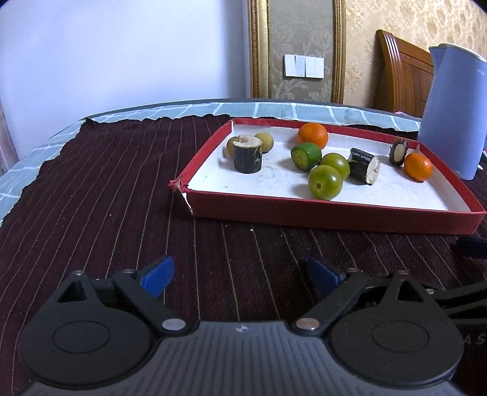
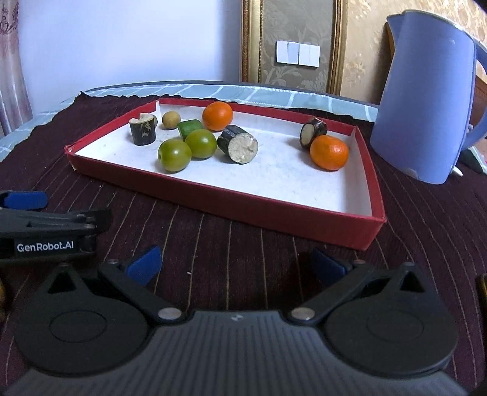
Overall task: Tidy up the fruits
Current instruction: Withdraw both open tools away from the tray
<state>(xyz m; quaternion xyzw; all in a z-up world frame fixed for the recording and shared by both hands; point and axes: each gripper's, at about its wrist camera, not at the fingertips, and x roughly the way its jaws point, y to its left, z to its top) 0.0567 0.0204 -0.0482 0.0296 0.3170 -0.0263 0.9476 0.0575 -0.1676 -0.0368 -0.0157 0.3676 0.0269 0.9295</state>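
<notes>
Dim, soft light; fisheye-bent edges; sharp focus.

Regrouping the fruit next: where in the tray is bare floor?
Bare: the red tray floor along its near wall and near-right corner, below the orange. Crowded: the middle, around the green fruits and cane piece.

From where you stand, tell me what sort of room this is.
Probably a bedroom at home: a wooden headboard stands against patterned wallpaper, by a wall switch. A kettle and a tray of fruit sit on a cloth-covered surface.
</notes>
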